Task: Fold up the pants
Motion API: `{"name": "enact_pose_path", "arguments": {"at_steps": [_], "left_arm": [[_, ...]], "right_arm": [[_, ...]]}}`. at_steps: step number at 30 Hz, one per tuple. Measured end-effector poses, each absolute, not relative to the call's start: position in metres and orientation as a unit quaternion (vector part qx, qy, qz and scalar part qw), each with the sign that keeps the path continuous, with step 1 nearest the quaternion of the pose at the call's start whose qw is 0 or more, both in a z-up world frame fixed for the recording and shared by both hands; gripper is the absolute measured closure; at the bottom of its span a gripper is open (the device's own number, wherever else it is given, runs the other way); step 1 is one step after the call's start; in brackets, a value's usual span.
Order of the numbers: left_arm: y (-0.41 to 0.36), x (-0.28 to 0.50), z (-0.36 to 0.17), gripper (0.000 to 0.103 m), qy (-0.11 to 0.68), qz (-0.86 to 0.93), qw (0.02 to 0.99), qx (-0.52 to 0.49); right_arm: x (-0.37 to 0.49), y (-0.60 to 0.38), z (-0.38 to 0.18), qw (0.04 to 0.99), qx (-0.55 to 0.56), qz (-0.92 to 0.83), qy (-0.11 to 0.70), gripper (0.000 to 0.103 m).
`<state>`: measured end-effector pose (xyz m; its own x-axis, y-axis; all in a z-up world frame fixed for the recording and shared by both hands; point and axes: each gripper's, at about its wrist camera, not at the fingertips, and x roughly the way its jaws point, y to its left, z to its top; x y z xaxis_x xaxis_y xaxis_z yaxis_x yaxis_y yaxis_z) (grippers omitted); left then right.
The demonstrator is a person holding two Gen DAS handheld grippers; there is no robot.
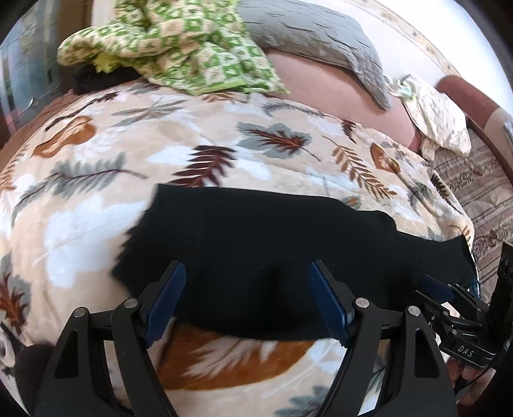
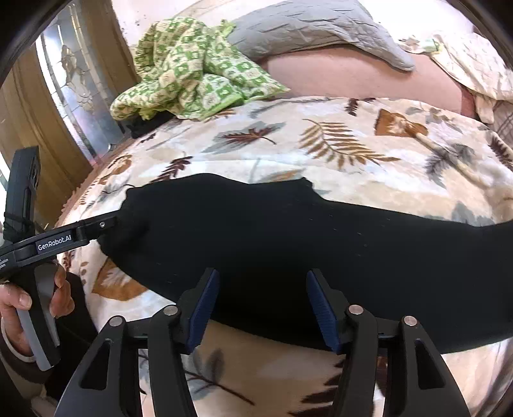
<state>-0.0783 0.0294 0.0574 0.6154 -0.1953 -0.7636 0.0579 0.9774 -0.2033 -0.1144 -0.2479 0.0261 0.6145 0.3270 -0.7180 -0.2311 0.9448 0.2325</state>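
Black pants (image 1: 272, 231) lie stretched sideways on a leaf-patterned blanket (image 1: 96, 199). My left gripper (image 1: 247, 266) hovers just above their near edge, jaws wide apart, blue pads (image 1: 166, 301) touching nothing. In the right wrist view the same pants (image 2: 288, 231) run from left to the right edge. My right gripper (image 2: 263, 272) stands open over their near edge with only cloth below. The left gripper (image 2: 109, 223) reaches in from the left at the pants' left end, held by a hand (image 2: 19, 301). The right gripper (image 1: 436, 288) shows at the pants' right end.
A crumpled green checked cloth (image 2: 192, 70) lies at the blanket's far side, with a dark item under its edge. Behind are a grey pillow (image 2: 314, 29), a pink sheet (image 2: 352, 77) and a pale printed cloth (image 1: 439, 118). A glass-panelled door (image 2: 73, 96) stands at the left.
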Motion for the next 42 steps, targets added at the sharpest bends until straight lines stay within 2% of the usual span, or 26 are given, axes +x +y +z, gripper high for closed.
{"name": "enact_pose_path", "arguments": {"at_steps": [10, 26, 27, 31, 32, 42], "left_arm": [[0.100, -0.104, 0.046, 0.024, 0.470, -0.047, 0.871, -0.132], [0.079, -0.098, 0.041, 0.025, 0.455, -0.078, 0.874, -0.149], [0.078, -0.097, 0.040, 0.026, 0.456, -0.081, 0.874, -0.151], [0.074, -0.090, 0.040, 0.051, 0.455, -0.092, 0.872, -0.154], [0.074, -0.088, 0.040, 0.053, 0.453, -0.095, 0.872, -0.156], [0.088, -0.096, 0.042, 0.053, 0.456, -0.091, 0.868, -0.175]], "right_arm": [[-0.116, -0.210, 0.022, 0.891, 0.012, 0.196, 0.410, 0.040], [-0.117, -0.220, 0.028, 0.892, 0.042, 0.217, 0.395, 0.040], [-0.118, -0.216, 0.029, 0.891, 0.038, 0.226, 0.393, 0.040], [-0.121, -0.183, 0.030, 0.883, -0.002, 0.269, 0.385, 0.040], [-0.122, -0.175, 0.030, 0.880, -0.012, 0.279, 0.383, 0.040], [-0.120, -0.095, 0.012, 0.860, -0.135, 0.328, 0.368, 0.041]]}}
